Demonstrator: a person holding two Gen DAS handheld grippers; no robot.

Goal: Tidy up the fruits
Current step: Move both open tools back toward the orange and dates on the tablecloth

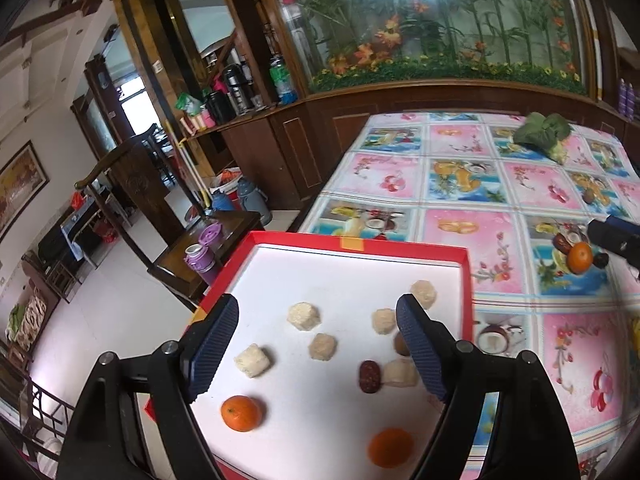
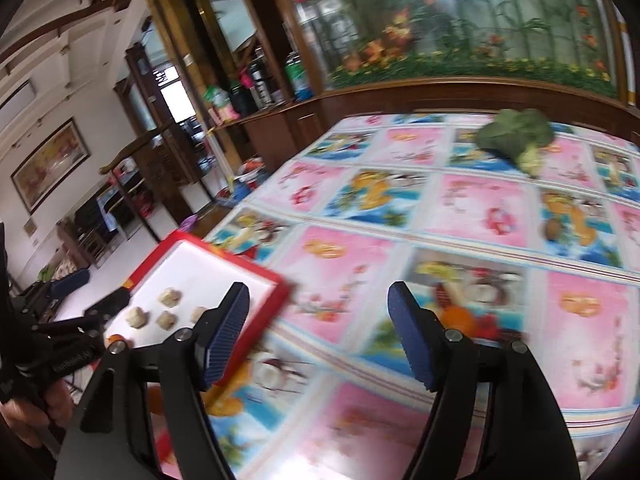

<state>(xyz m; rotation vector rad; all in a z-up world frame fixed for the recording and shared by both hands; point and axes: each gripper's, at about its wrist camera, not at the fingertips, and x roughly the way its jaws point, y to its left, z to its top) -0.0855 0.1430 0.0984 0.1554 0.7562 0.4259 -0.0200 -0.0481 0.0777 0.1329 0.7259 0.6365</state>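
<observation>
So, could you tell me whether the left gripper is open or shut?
Open: the left gripper has its fingers spread wide above the red tray, holding nothing.

Patterned table — red tray, orange, broccoli

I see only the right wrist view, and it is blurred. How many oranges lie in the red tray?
Observer: Two, a left orange and a near orange, both in the near part of the tray.
Operator: Do the left tongs hold anything?
Observer: No, the left tongs are open above the tray, empty.
Operator: Is other fruit inside?
Observer: One dark red date, beside a pale cake.
</observation>
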